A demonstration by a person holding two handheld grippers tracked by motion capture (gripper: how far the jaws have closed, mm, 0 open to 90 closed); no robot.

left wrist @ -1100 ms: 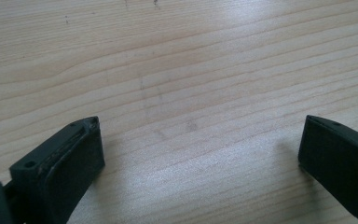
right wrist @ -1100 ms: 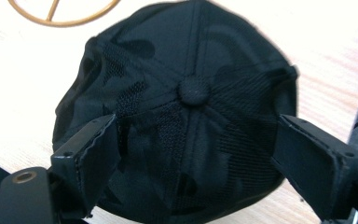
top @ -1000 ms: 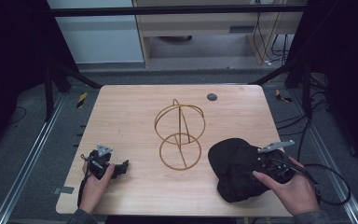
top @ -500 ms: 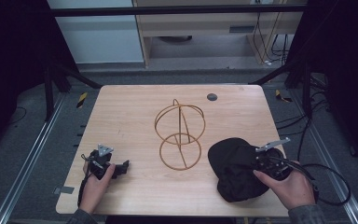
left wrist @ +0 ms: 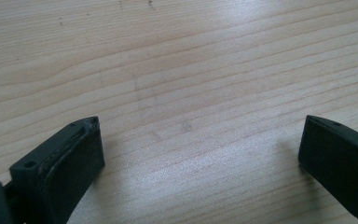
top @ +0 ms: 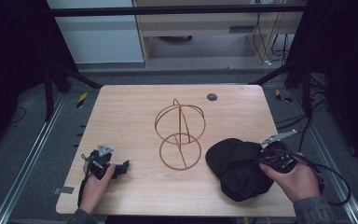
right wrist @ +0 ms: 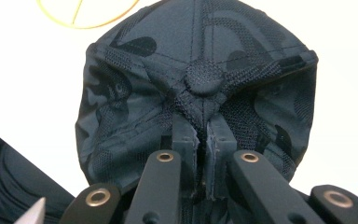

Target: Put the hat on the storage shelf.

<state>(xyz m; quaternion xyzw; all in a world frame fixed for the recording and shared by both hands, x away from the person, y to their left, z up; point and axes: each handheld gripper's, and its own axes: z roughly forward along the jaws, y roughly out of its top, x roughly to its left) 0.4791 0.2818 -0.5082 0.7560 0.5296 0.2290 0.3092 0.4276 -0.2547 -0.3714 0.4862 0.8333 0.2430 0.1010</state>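
A black camouflage cap (top: 235, 168) lies crown-up on the table's front right. My right gripper (top: 262, 161) is shut on its fabric at the right edge. In the right gripper view the jaws pinch the cloth just below the top button of the cap (right wrist: 200, 79), with the right gripper (right wrist: 203, 126) closed tight. A gold wire stand (top: 180, 135), a sphere on a ring base, stands at the table's middle, left of the cap. My left gripper (top: 123, 165) rests open at the front left. Bare wood lies between the jaws of the left gripper (left wrist: 200, 135).
The wooden table (top: 130, 112) has a small dark disc (top: 211, 97) near its far edge. An arc of the wire stand (right wrist: 86, 14) shows beyond the cap in the right gripper view. Metal rails and cables run along the floor on both sides.
The right hand has shifted slightly with the cap's edge held in the gripper, bunching the fabric a little. The left gripper has stayed where it was.
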